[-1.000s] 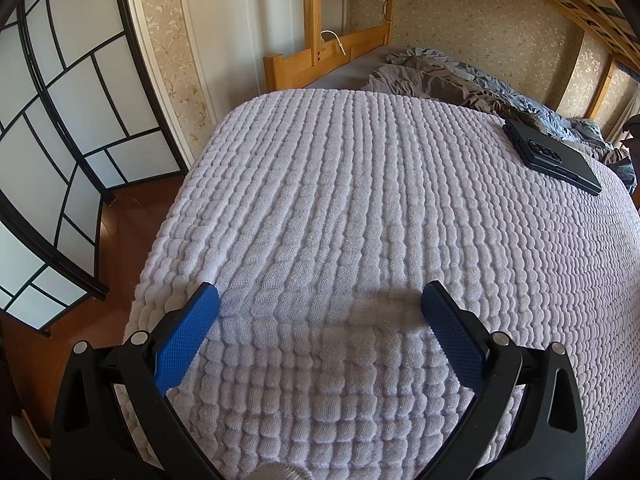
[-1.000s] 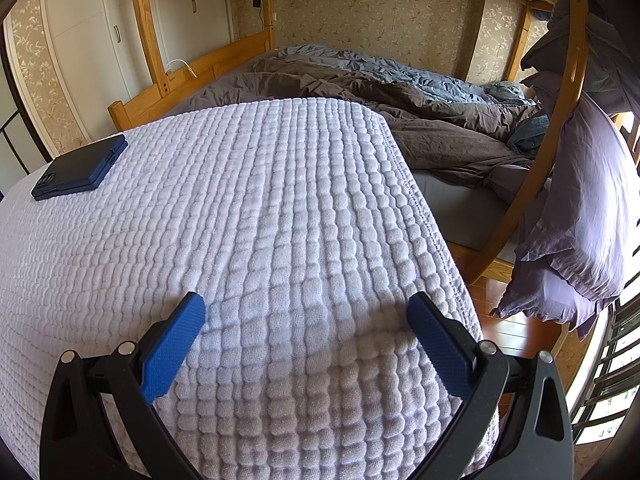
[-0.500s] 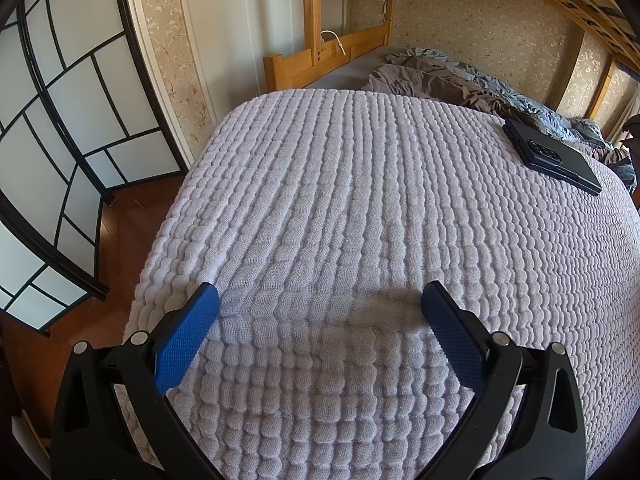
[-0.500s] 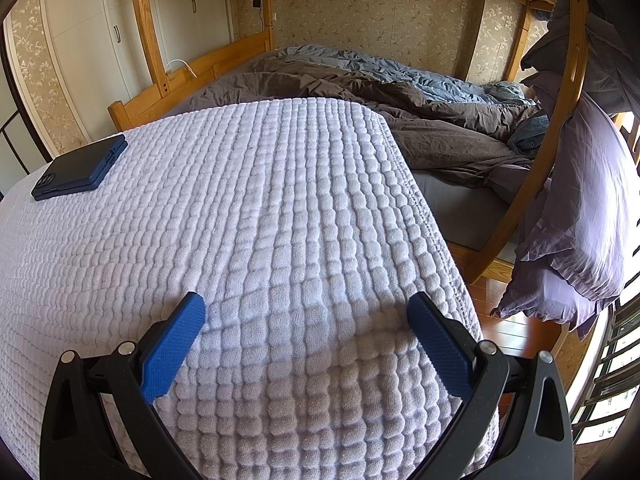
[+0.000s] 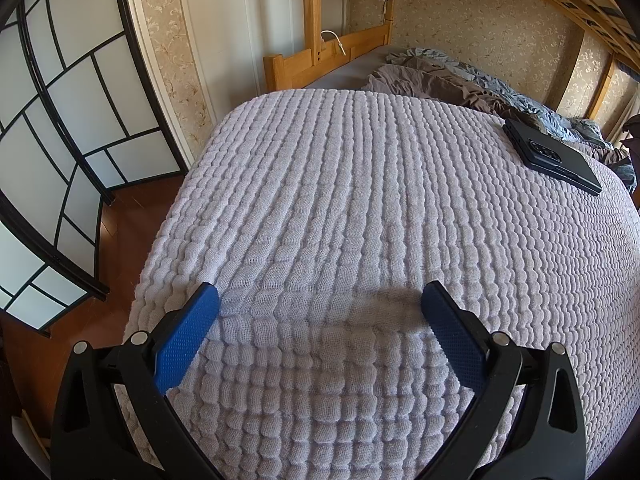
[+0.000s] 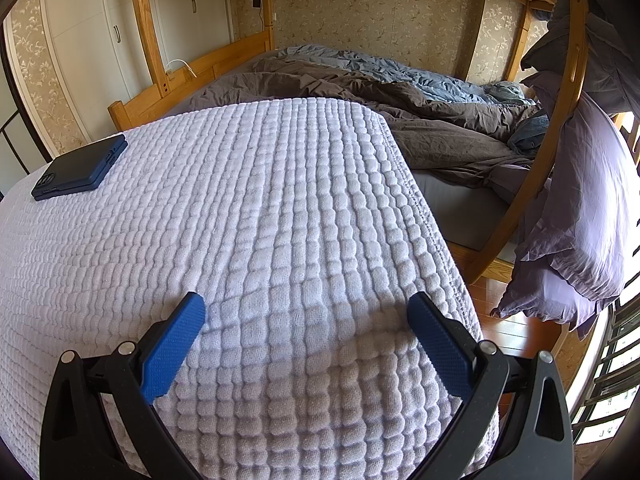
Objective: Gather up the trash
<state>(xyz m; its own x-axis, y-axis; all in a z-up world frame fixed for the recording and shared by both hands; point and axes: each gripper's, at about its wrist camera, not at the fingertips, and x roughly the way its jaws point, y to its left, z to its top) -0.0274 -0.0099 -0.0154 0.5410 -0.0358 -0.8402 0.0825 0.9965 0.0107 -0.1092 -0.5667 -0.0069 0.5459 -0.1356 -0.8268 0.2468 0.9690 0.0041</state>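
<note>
No trash shows in either view. My left gripper [image 5: 319,300] is open and empty, low over the near end of a pale lilac waffle-weave blanket [image 5: 360,200]. My right gripper [image 6: 306,309] is open and empty too, over the same blanket [image 6: 240,220] near its right edge. A dark blue folded phone [image 5: 550,156] lies flat on the blanket at the far right of the left wrist view; it also shows at the far left of the right wrist view [image 6: 80,168].
A wooden bunk bed frame [image 5: 320,52] with rumpled grey and blue bedding [image 6: 400,92] lies beyond the blanket. A black-framed paper screen [image 5: 60,120] stands left over wood floor. A purple pillowcase [image 6: 580,220] hangs from a curved wooden rail [image 6: 532,184] at right.
</note>
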